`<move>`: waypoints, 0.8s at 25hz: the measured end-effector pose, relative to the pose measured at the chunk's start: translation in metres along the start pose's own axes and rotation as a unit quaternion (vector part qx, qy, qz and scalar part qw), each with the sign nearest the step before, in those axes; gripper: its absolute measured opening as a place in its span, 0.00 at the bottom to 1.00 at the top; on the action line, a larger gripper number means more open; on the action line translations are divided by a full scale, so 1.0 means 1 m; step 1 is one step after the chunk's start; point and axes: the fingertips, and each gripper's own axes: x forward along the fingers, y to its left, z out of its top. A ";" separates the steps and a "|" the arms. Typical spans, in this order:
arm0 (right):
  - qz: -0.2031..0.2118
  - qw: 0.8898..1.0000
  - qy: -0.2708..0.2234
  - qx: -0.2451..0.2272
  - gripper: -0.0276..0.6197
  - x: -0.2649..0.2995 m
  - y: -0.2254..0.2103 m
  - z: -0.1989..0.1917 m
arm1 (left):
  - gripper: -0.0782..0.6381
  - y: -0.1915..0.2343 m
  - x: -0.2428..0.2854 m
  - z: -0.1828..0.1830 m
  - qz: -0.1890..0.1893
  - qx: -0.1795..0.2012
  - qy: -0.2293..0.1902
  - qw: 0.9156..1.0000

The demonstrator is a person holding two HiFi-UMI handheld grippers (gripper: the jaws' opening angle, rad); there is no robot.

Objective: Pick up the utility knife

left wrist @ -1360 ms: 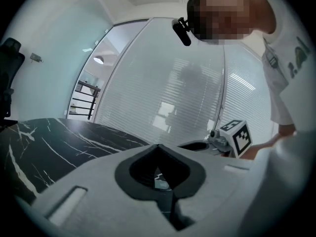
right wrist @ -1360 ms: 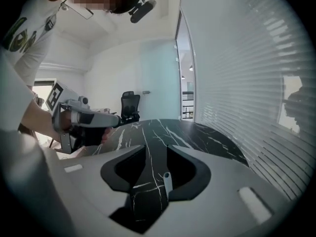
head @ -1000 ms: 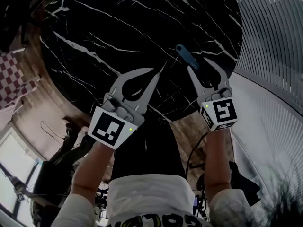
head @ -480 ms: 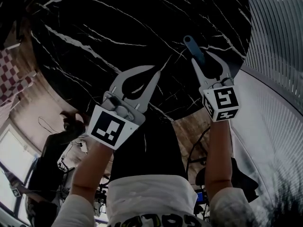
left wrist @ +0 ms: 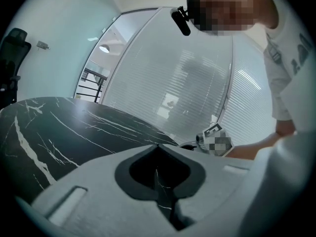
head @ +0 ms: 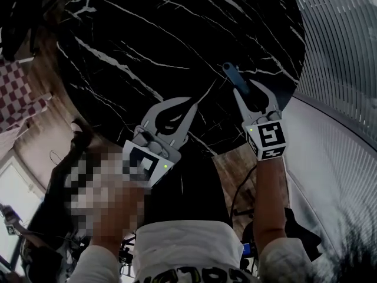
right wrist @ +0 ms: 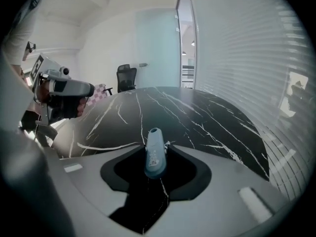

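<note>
Right gripper (head: 247, 87) tilts down at the black marble table (head: 147, 16), jaws just closing in. The blue utility knife (right wrist: 154, 154) lies on the tabletop between their tips, not clamped yet. Left gripper (left wrist: 158, 147) hovers alongside, jaws pressed together, nothing between them.

Blk marble table (head: 177, 28), blinds (head: 341, 52) (office chair (right wrist: 127, 78) behind)

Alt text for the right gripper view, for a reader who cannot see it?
A blue utility knife lies on the black marble table, between the tips of the right gripper, whose jaws have just been closing. The left gripper is at the left; an office chair stands beyond the table.
</note>
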 end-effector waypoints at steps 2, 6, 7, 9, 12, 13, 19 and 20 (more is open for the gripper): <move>0.005 1.000 -0.007 0.006 0.27 -0.004 0.003 0.007 | 0.11 -0.001 -0.004 0.004 0.002 0.000 -0.002 1.000; 0.013 1.000 -0.018 0.016 0.26 -0.016 0.013 0.023 | 0.11 -0.005 -0.014 0.016 0.007 0.003 -0.011 1.000; 0.014 1.000 -0.020 0.016 0.26 -0.020 0.015 0.027 | 0.11 -0.006 -0.017 0.019 0.009 0.005 -0.011 1.000; 0.017 0.999 -0.025 0.018 0.26 -0.027 0.019 0.036 | 0.11 -0.007 -0.024 0.025 0.013 0.008 -0.005 1.000; 0.022 0.999 -0.029 0.018 0.26 -0.039 0.028 0.049 | 0.11 -0.012 -0.033 0.037 0.014 0.011 -0.007 1.000; 0.024 0.999 -0.030 0.018 0.26 -0.043 0.031 0.054 | 0.11 -0.014 -0.036 0.042 0.014 0.011 -0.009 1.000; 0.031 0.998 -0.053 0.006 0.26 -0.074 0.052 0.096 | 0.11 -0.025 -0.054 0.077 0.018 0.017 -0.023 0.999; 0.031 0.998 -0.061 0.002 0.26 -0.080 0.055 0.105 | 0.11 -0.026 -0.057 0.083 0.019 0.017 -0.027 0.999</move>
